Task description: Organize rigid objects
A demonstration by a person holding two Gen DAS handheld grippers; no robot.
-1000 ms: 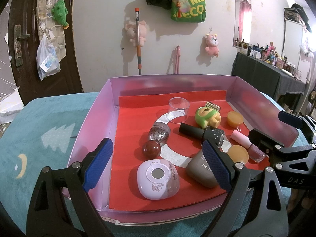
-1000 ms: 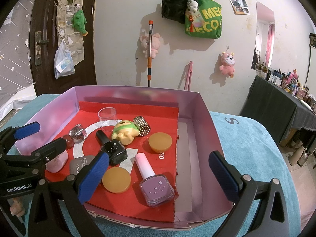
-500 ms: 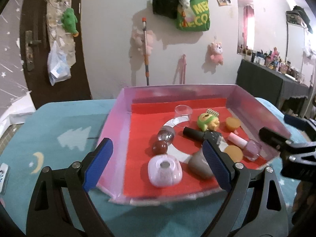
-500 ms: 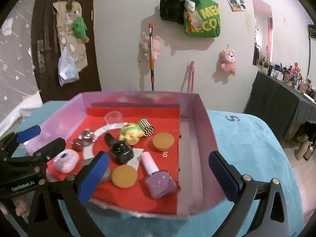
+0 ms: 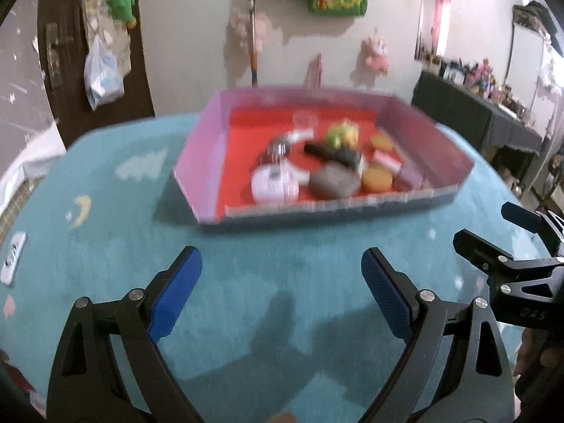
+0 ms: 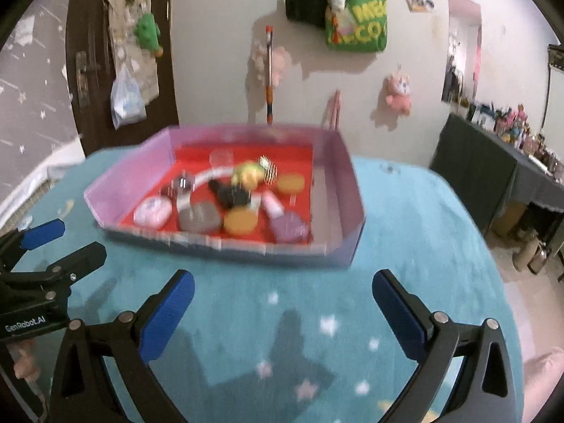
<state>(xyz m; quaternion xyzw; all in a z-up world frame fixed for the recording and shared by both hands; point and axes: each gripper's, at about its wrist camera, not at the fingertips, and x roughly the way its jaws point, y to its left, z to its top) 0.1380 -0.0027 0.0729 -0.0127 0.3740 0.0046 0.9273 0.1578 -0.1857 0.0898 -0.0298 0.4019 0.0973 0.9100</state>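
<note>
A pink-walled box (image 5: pixel 197 162) with a red floor stands on the teal cloth; it also shows in the right wrist view (image 6: pixel 349 190). It holds several small items: a white-pink case (image 5: pixel 275 185), a grey pebble-shaped case (image 5: pixel 333 181), orange discs (image 5: pixel 377 178), a purple nail polish bottle (image 6: pixel 287 225), a black bottle (image 5: pixel 331 153), a green-yellow toy (image 5: pixel 340 134) and a clear cup (image 5: pixel 305 120). My left gripper (image 5: pixel 282 296) is open and empty, well in front of the box. My right gripper (image 6: pixel 282 312) is open and empty, also in front of the box.
The teal cloth (image 5: pixel 246 264) with star and moon prints covers the round table. A small white device (image 5: pixel 12 257) lies at its left edge. A dark door, hanging bags and plush toys are on the wall behind. A cluttered dark table (image 6: pixel 511 162) stands at the right.
Both grippers have pulled back from over the box toward the table's near edge. The box now appears smaller and farther away. The current frames are motion-blurred.
</note>
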